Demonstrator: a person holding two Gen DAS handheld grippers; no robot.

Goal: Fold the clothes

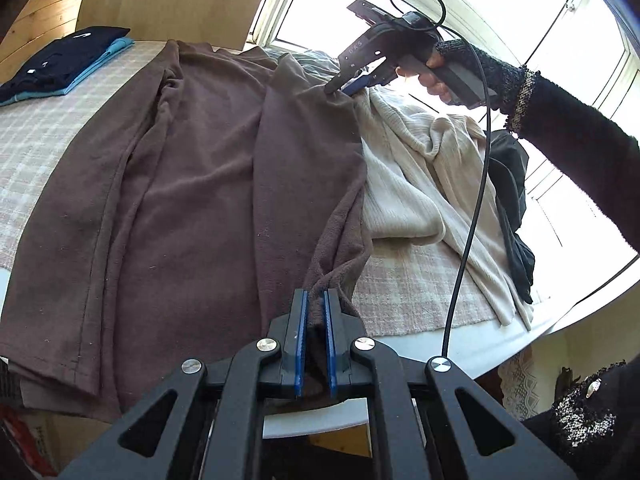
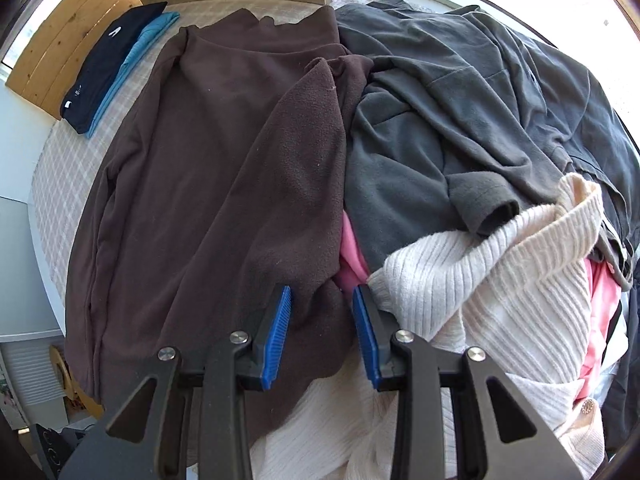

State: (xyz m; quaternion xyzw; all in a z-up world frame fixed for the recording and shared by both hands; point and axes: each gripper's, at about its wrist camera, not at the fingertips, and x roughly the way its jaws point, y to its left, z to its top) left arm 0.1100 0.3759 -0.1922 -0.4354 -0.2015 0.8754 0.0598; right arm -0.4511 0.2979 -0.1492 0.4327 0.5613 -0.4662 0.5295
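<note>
- Brown top (image 1: 192, 184) spread flat on the checked surface (image 1: 36, 152), ready for folding.
- Left claw (image 1: 315, 312) pinching shut on its near edge.
- Right claw (image 1: 344, 86) gripping the far edge, for lifting that side over.
- Folded pile (image 1: 60, 64) kept well apart.

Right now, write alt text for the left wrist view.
The left hand-held gripper is shut on a corner of a brown fleece garment spread over a checked table cover. Across the garment, the right hand-held gripper pinches its far edge beside a cream ribbed sweater; folded dark and blue clothes lie far left.
</note>
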